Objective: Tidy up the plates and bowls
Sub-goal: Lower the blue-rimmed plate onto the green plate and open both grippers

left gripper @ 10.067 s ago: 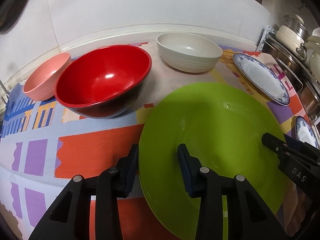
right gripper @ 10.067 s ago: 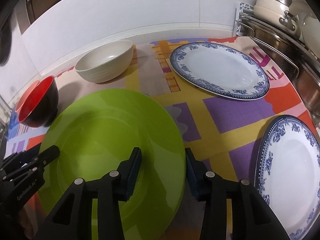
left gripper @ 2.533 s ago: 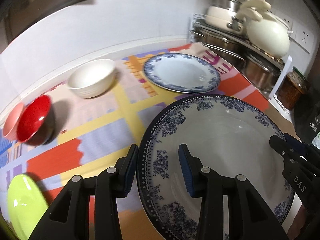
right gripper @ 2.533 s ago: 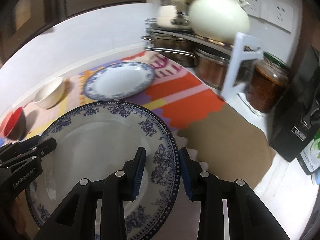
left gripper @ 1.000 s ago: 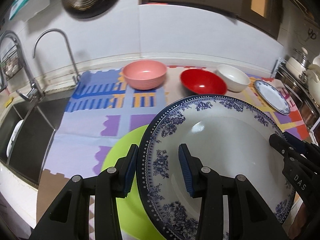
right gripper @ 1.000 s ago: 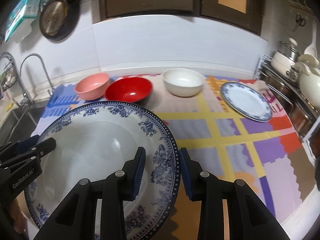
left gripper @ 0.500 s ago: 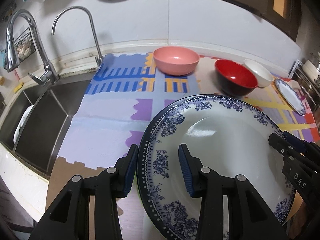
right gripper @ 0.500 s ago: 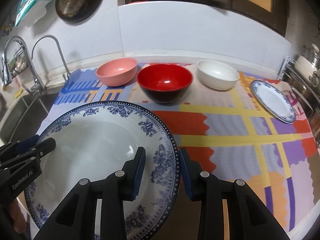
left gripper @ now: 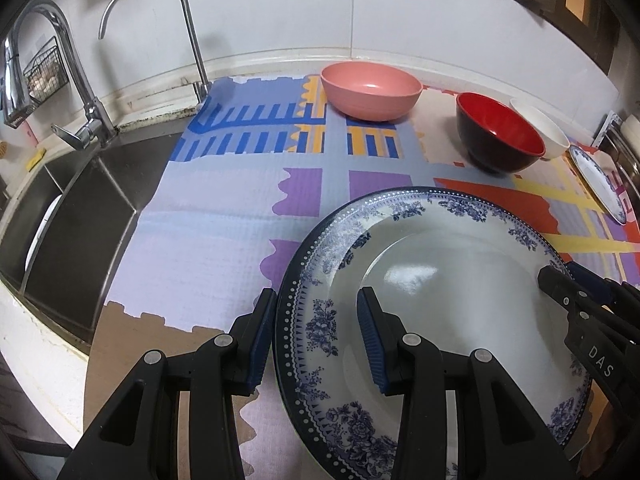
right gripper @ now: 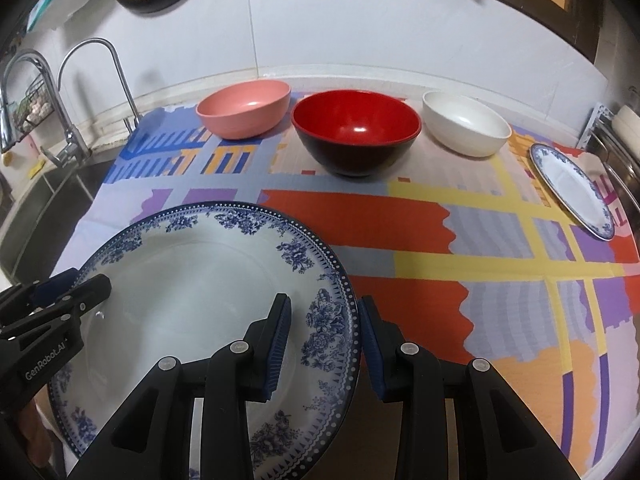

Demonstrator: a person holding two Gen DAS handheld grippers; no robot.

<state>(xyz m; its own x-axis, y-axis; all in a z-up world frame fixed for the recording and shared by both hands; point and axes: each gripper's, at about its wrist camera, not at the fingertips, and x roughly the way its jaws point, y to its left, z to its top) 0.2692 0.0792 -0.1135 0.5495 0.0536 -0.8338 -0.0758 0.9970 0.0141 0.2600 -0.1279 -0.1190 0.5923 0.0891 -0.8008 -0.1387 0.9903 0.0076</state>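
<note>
A large blue-and-white plate (left gripper: 440, 280) (right gripper: 192, 280) hangs just above the patterned mat, carried by both grippers. My left gripper (left gripper: 316, 340) is shut on its left rim, one pad on top and one beneath. My right gripper (right gripper: 324, 340) is shut on the right rim in the same way. Each gripper's tip shows at the far edge of the other's view. Along the back stand a pink bowl (right gripper: 244, 114), a red-and-black bowl (right gripper: 356, 128) and a white bowl (right gripper: 464, 124). A smaller blue-and-white plate (right gripper: 572, 184) lies at the far right.
A steel sink (left gripper: 72, 216) with two faucets (left gripper: 192, 40) lies to the left of the colourful mat (left gripper: 224, 240). A metal rack (right gripper: 624, 168) with pots stands at the right edge. The white wall runs close behind the bowls.
Both grippers have carried the plate left and down toward the mat near the sink. The green plate seen under it a second ago is now hidden.
</note>
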